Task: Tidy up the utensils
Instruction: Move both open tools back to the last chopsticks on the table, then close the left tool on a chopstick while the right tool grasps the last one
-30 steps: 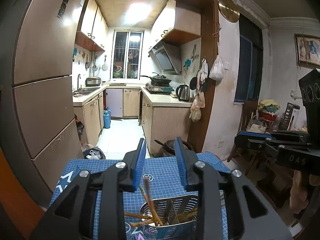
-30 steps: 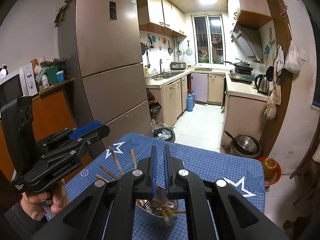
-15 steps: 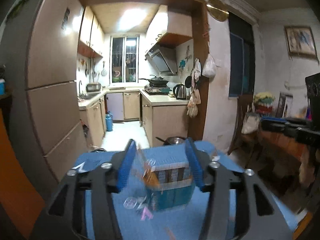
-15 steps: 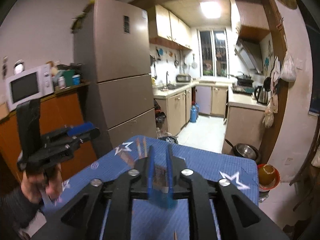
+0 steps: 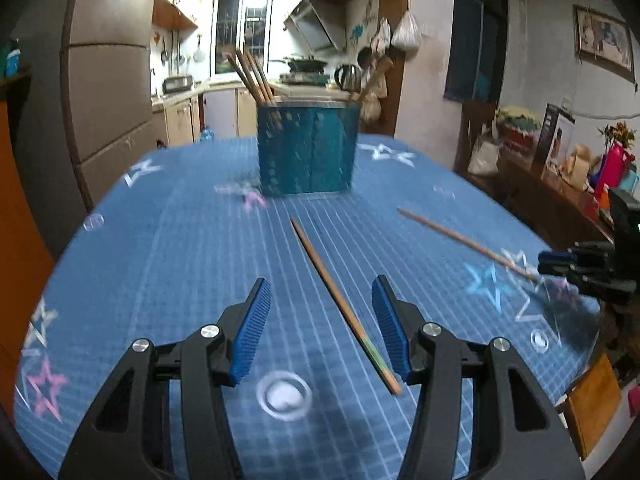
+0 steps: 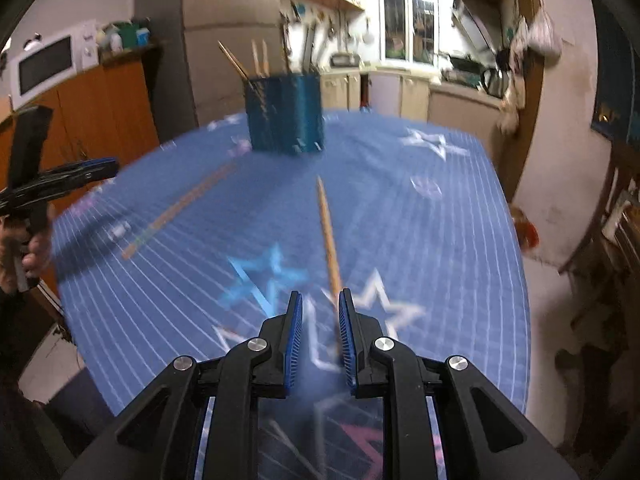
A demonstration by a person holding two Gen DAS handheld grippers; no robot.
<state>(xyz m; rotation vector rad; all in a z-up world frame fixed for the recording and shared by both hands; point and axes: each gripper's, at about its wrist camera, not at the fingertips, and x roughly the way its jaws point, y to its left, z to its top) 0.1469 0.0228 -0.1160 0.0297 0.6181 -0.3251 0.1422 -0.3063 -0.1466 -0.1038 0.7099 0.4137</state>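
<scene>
Lining up on two loose chopsticks at once. Left gripper has just been opening, now wide, straddling one chopstick lying mid-mat w/o touching it. Right gripper has just been opening too, gap narrow, other chopstick running in between the pads near the mat's near edge; contact unclear, blur. Holder stands toward the far edge. Best: drop low, center each stick, close near the thick end, lift level.
</scene>
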